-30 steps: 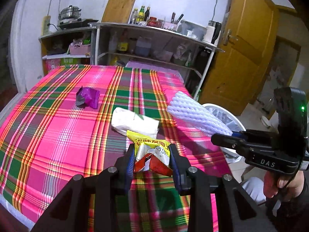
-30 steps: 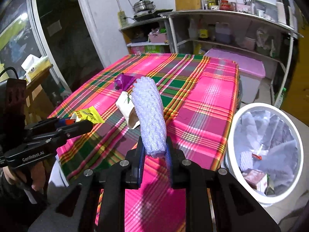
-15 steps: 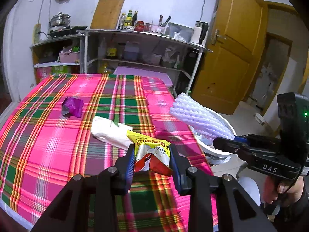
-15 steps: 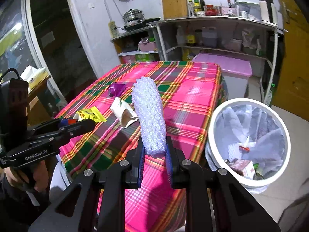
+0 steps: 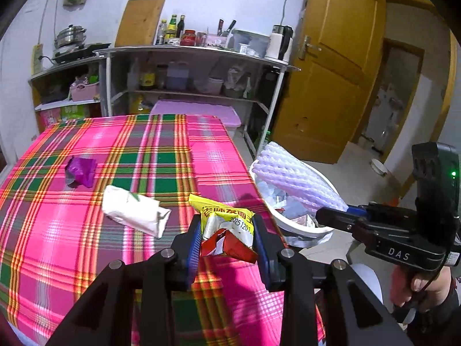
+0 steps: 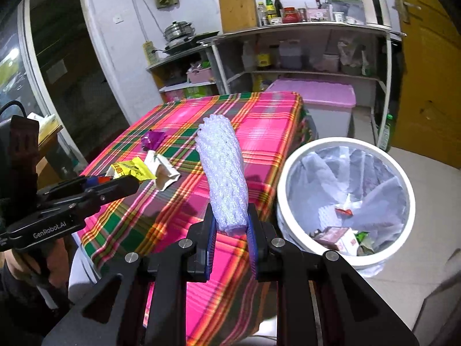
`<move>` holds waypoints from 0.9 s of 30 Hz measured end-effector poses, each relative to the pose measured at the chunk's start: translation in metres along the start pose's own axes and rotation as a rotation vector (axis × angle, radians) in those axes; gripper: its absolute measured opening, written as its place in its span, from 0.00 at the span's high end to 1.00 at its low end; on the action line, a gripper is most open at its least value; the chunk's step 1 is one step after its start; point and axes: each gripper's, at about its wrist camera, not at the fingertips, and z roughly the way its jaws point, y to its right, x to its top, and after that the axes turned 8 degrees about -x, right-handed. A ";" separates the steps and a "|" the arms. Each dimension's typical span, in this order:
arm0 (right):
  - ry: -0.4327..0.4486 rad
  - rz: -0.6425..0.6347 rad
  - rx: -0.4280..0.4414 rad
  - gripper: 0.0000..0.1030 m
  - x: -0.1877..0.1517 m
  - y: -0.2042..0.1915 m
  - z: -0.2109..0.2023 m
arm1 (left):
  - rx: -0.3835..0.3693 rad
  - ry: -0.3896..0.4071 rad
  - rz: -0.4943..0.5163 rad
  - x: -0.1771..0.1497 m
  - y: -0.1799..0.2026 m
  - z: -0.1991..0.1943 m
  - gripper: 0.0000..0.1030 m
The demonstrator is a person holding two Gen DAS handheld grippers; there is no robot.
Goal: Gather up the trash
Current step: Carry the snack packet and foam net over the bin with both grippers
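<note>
The yellow snack wrapper sits pinched in the left claw, closed on its red lower half, whose print is crumpled and hard to read; the white foam net sleeve stands clamped in the right claw, its base hidden between the fingers. Right of that claw stands the lined white trash bin, its contents a jumble. Ahead on the plaid worktop lie a white crumpled packet and a purple wrapper

Home kitchen: stocked shelves, cooking pot, chopping board.
</note>
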 end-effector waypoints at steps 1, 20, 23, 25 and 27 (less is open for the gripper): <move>0.000 0.005 -0.004 0.80 0.000 0.003 0.000 | -0.004 -0.003 0.004 0.001 0.002 0.003 0.67; -0.007 0.112 -0.105 0.80 -0.009 0.060 -0.003 | -0.077 -0.053 0.070 0.017 0.038 0.057 0.67; -0.009 0.127 -0.120 0.80 -0.010 0.068 -0.001 | -0.088 -0.060 0.078 0.019 0.043 0.066 0.67; -0.011 0.135 -0.130 0.80 -0.010 0.074 0.000 | -0.095 -0.065 0.081 0.021 0.045 0.072 0.67; -0.016 0.143 -0.140 0.80 -0.011 0.079 0.002 | -0.099 -0.072 0.084 0.022 0.047 0.080 0.67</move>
